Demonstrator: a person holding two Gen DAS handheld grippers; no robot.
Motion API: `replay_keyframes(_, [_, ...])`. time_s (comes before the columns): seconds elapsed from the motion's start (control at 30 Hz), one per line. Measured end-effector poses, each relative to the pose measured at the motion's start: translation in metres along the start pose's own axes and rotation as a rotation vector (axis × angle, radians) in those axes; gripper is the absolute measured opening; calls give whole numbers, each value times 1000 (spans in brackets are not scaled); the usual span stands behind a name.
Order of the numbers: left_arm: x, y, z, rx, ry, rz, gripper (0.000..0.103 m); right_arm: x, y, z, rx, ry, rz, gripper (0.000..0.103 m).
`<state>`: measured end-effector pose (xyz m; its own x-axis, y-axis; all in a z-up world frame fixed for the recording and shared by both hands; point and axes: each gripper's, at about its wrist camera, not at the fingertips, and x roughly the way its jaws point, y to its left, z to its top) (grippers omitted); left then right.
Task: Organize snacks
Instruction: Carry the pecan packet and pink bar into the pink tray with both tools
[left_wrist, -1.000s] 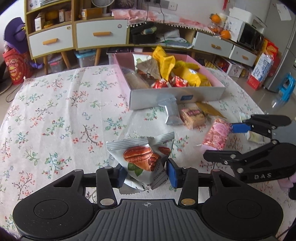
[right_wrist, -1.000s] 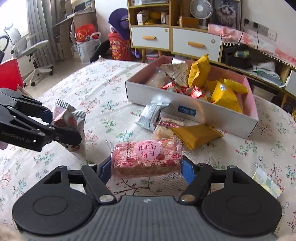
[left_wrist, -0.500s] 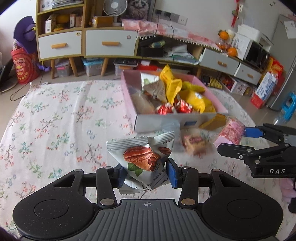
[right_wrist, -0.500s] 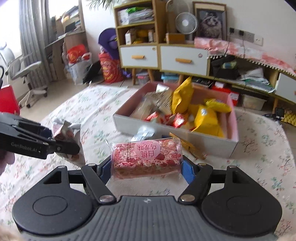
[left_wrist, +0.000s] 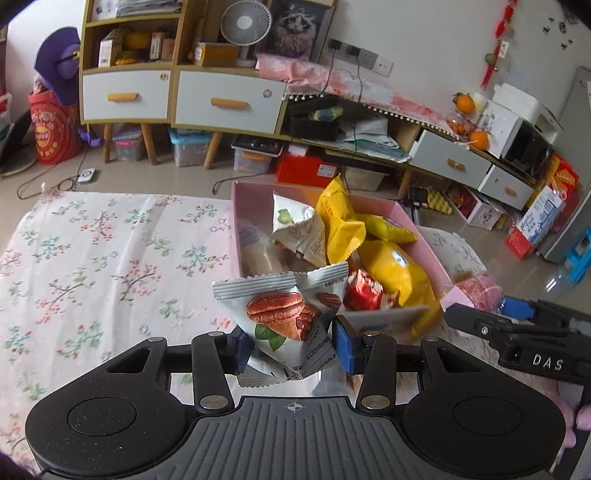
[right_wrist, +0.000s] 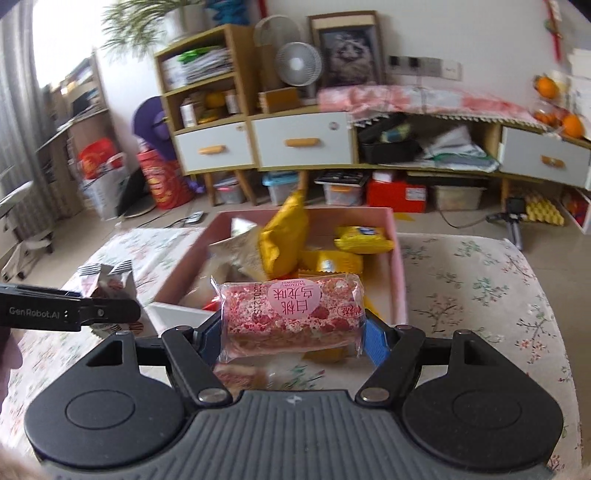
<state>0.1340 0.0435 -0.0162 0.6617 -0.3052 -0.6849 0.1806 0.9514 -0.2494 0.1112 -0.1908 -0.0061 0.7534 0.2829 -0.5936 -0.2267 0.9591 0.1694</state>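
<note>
The pink snack bar (right_wrist: 291, 317) lies crosswise between the right gripper's (right_wrist: 291, 338) blue pads, its long axis running from pad to pad with the heart label facing up; both pads press on its ends. The pecan packet (left_wrist: 291, 317) stands upright in the left gripper (left_wrist: 291, 350), pinched at its lower part, crimped top edge uppermost. Both grippers tilt downward, side by side, just short of the pink box (left_wrist: 402, 218) of snacks, above the flowered tablecloth (left_wrist: 92, 266).
</note>
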Motion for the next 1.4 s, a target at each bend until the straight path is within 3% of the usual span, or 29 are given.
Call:
replay_keyframes(0.17, [27, -7, 13, -5, -5, 1, 43, 11, -7, 7, 21, -5, -42, 70])
replay_keyframes(0.6, [79, -15, 34, 23, -11, -11, 41, 49, -27, 33, 168, -16, 16, 70])
replay_keyframes(1.0, [94, -16, 42, 53, -93, 2, 41, 83, -22, 53, 136, 48, -54, 74])
replay_keyframes(1.07, [93, -16, 42, 70, -95, -5, 47, 82, -23, 53, 144, 48, -54, 78])
replay_keyframes(1.13, [92, -16, 40, 73, -94, -9, 71, 79, -25, 54, 162, 45, -43, 88])
replay_keyframes(1.2, [88, -18, 38, 81, -104, 5, 81, 74, -28, 52, 185, 46, -38, 91])
replay_keyframes(1.4, [74, -20, 34, 81, -92, 18, 90, 64, -31, 52, 204, 64, -54, 94])
